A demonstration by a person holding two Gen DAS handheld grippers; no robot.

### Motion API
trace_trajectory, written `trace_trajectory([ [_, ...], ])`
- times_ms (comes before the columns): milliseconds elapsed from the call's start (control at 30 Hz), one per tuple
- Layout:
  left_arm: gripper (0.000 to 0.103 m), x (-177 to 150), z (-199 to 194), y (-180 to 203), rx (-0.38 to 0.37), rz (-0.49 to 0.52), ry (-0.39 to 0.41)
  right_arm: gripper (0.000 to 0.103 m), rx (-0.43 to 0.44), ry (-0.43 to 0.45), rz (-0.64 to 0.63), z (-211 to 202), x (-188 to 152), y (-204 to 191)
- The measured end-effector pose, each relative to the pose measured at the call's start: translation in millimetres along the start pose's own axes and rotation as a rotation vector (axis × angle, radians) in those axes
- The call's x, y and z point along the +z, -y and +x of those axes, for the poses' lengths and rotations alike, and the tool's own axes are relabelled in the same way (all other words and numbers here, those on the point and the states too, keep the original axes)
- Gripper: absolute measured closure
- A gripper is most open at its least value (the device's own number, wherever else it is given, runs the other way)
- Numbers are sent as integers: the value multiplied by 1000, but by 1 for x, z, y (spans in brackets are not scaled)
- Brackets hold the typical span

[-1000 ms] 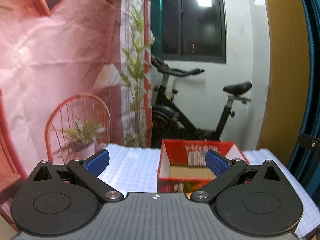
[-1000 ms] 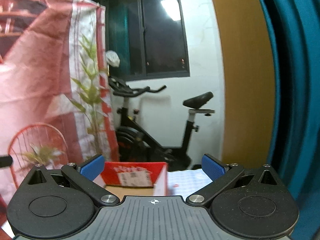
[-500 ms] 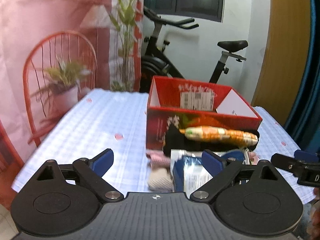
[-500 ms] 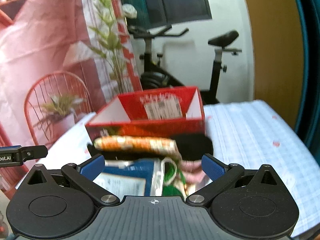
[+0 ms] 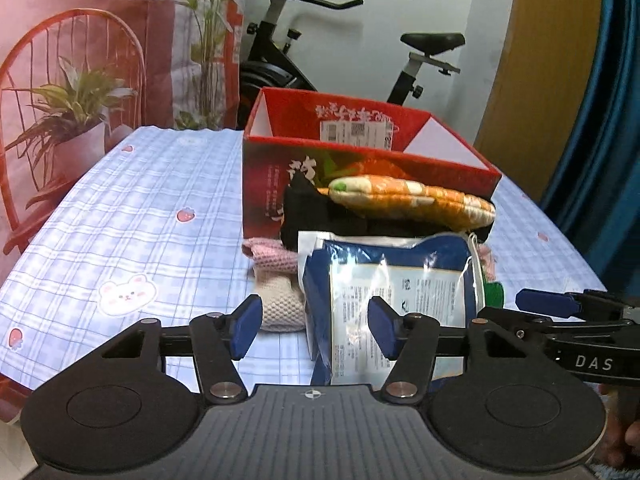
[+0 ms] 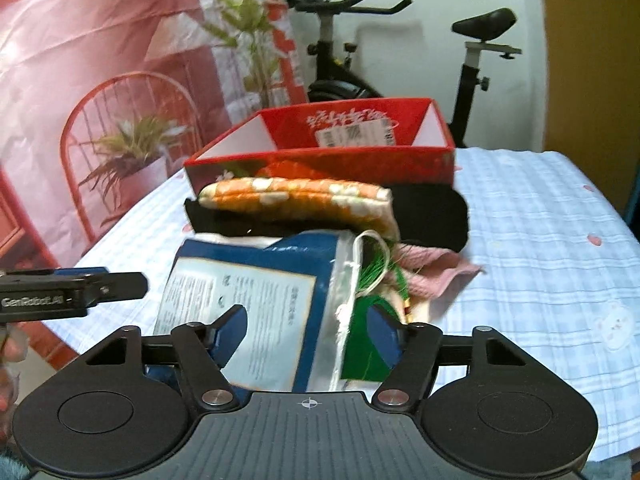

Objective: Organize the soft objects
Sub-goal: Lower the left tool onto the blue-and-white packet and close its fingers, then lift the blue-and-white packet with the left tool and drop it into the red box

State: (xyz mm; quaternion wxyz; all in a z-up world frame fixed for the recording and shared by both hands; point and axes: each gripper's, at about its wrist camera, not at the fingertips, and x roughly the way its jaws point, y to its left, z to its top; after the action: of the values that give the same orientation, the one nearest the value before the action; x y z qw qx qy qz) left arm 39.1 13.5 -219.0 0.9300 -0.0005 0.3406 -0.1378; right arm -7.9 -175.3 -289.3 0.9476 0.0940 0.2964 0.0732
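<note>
Nearest to us, the left tongs (image 5: 314, 330) are closing, their blue pads not yet pressing anything, with the near left corner of a blue plastic packet (image 5: 394, 280) showing between them. The right tongs (image 6: 308, 334) are closing too, half wide, over the near end of the same packet (image 6: 248, 300) and a green tasselled piece (image 6: 372, 344) beside it; no pad visibly presses either. Each pair of tongs shows at the edge of the other's view, just beside the pile. The packet lies on a checked blue tabletop (image 5: 132, 216), partly on a cream knitted piece (image 5: 280, 300) and a pink knitted cloth (image 5: 270, 254). Behind it a black cloth (image 5: 308, 212) carries an orange flowered pouch (image 5: 416, 200), both lying against the front wall of a red box (image 5: 272, 184) that stands open on the tabletop. Beyond the tabletop we see an exercise bike (image 5: 404, 60) by the wall and a pink printed backdrop (image 5: 80, 20).
</note>
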Motion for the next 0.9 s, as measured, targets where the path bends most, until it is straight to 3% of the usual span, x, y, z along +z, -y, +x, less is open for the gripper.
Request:
trace_trajectory([
  [267,43,-7,14,1,-29,-5,-70,57,49,-28,1,3,-3,1],
  [400,45,-10,19,1,-36,-5,-94,57,57,-46,3,6,-4,1],
  [533,60,-12,22,3,-65,6,-108,57,60,-88,35,16,-7,8],
  [900,60,-20,40,0,-120,-36,-196,56,85,-163,119,38,-16,21],
])
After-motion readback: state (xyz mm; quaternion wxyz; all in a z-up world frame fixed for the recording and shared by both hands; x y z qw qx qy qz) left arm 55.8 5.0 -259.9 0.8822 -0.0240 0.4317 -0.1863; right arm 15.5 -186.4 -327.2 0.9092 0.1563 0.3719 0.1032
